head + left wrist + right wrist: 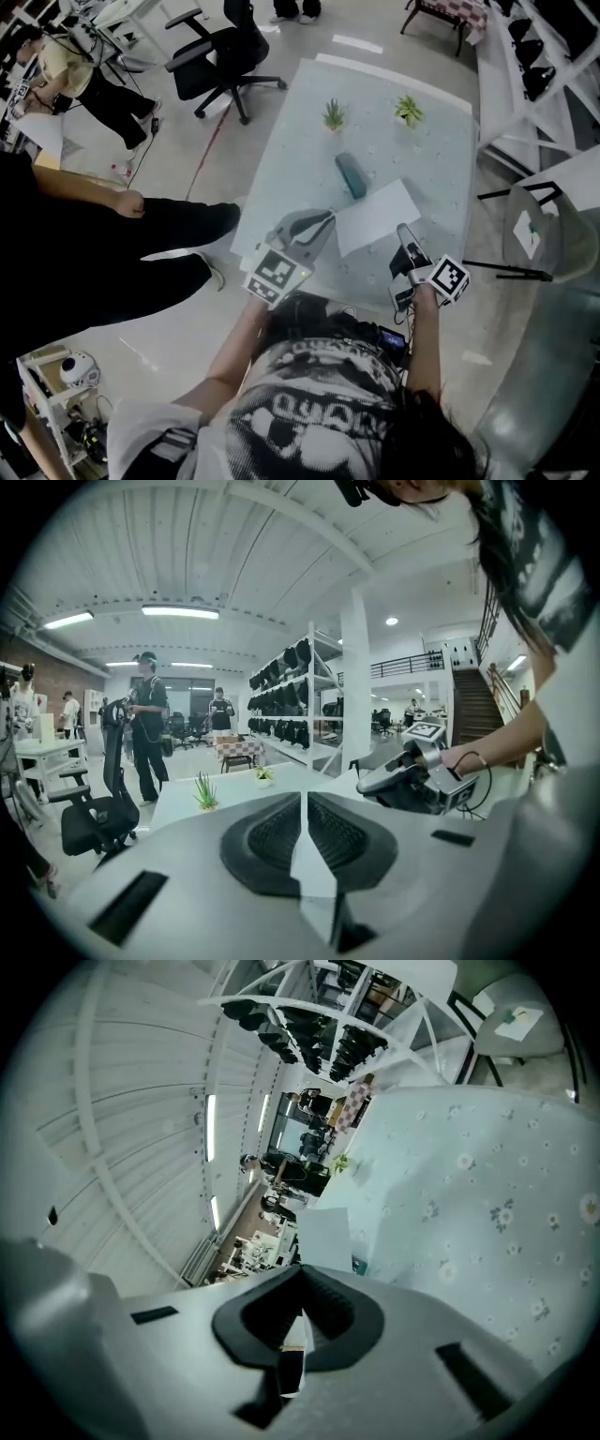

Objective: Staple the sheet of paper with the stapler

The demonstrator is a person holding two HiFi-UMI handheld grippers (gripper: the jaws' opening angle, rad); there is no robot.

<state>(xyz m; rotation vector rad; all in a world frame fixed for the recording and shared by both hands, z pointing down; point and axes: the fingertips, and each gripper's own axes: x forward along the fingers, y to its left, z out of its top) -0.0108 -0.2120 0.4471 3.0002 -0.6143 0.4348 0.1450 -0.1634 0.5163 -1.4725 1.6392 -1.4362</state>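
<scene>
Flimsiness is showing: your left gripper [326, 223] is pinching the thin white sheet of paper [375, 214] by its corner, near the teal stapler [352, 175], while your right gripper [404, 232] is hovering shut and empty.

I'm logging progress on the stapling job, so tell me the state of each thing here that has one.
left gripper: shut on a corner of the sheet of paper.
right gripper: jaws together; whether they pinch the sheet is unclear.
sheet of paper: partly lifted, not in the stapler.
stapler: closed, lying untouched on the table.
</scene>
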